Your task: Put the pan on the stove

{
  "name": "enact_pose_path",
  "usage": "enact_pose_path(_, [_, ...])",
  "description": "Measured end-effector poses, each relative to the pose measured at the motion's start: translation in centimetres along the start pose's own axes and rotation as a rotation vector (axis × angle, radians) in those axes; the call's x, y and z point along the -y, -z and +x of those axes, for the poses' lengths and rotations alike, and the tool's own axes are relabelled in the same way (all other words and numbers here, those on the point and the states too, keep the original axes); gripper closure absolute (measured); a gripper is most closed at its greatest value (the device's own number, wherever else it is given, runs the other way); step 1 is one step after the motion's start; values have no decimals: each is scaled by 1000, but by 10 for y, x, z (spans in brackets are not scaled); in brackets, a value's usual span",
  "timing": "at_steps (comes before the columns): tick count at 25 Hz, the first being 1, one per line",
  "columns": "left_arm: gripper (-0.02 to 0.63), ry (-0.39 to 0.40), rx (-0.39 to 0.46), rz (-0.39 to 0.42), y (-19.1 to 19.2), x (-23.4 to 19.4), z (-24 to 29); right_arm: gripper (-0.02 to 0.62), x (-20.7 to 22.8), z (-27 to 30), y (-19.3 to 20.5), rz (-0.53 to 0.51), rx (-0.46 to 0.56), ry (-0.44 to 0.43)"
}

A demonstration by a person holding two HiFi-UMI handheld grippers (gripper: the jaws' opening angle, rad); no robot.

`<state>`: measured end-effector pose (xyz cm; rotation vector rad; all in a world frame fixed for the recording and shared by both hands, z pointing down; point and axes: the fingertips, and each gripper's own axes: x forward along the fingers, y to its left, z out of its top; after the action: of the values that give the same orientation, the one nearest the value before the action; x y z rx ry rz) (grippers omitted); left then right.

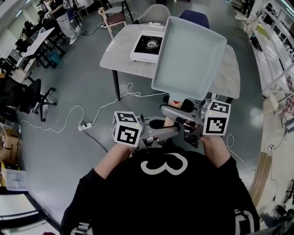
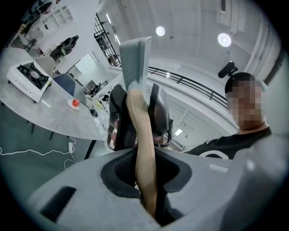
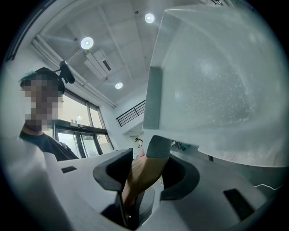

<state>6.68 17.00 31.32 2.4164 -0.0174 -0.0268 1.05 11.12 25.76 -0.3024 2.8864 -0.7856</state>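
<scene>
Holding pan (image 1: 188, 55) tipped up on edge, airborne on near side of stove (image 1: 147, 46), left tool (image 2: 137, 113) and right tool (image 3: 146, 162) angled inward, both clamped on its wooden handle (image 2: 144, 162).

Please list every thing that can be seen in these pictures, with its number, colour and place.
pan: one, pale grey, square, held up in the air
pan handle: one, wooden, between both grippers' jaws
stove: one, white, on the table
table: one, pale marbled top, ahead
small red thing: one, on the table
chairs: three, wooden, grey, blue, beyond the table
cable: white, on the floor
left gripper: grey, shut on the pan handle
right gripper: grey, shut on the pan handle
</scene>
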Motion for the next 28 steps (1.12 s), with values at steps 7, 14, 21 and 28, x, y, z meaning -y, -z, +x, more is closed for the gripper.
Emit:
enact_pose_path(7, [531,-9,-6,-38,-18,-25,3,423,29,6,-12,23,-12,-6])
enact_pose_path(14, [531,-11,-5,-69,-17,-56,5,423,61,9,-4,54,-27,-1])
enact_pose_path(21, [531,-39,1,-104,-61,-107,15,423,121,18,-37,85,-41,-23])
enact_pose_path(28, [531,-62,15,-132,-94,-152,19,423,172,27,-58,122,-48,-38])
